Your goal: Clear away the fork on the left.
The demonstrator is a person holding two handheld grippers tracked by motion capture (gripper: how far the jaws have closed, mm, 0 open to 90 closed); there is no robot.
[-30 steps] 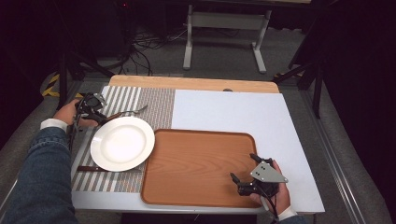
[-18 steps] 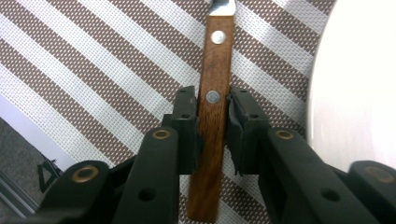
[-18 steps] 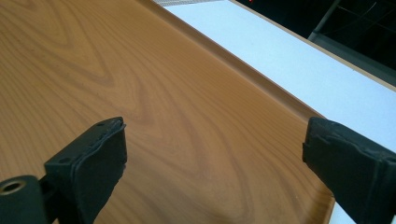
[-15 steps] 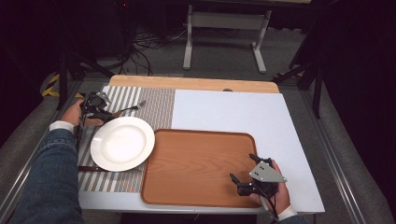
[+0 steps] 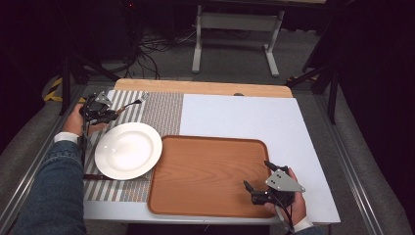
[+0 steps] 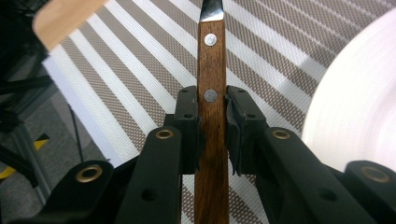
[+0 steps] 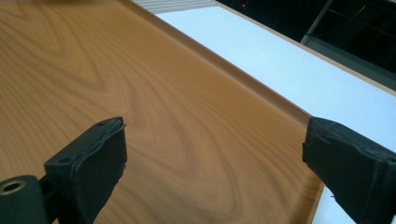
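A fork [image 5: 131,104] with a wooden handle [image 6: 211,56] lies over the striped placemat [image 5: 164,110] at the far left. My left gripper [image 5: 108,113] has just been closing, and its pads [image 6: 189,121] now press on both sides of the handle. A white plate [image 5: 128,150] rests on the mat just beside it [image 6: 355,107]. My right gripper [image 5: 256,175] is held open over the near right corner of the wooden tray [image 5: 205,171]. Nothing is between its jaws, which frame bare tray wood [image 7: 140,70].
The tray lies on a white board [image 5: 244,117] that covers the right part of the table. A dark slim handle [image 5: 95,176] pokes out from under the plate's near edge. A wooden strip [image 5: 205,88] runs along the far side, with the dark floor beyond.
The left gripper has closed on the fork handle and drifted slightly toward the far edge, and the fork's tip has swung farther from the plate. The right gripper has not moved.
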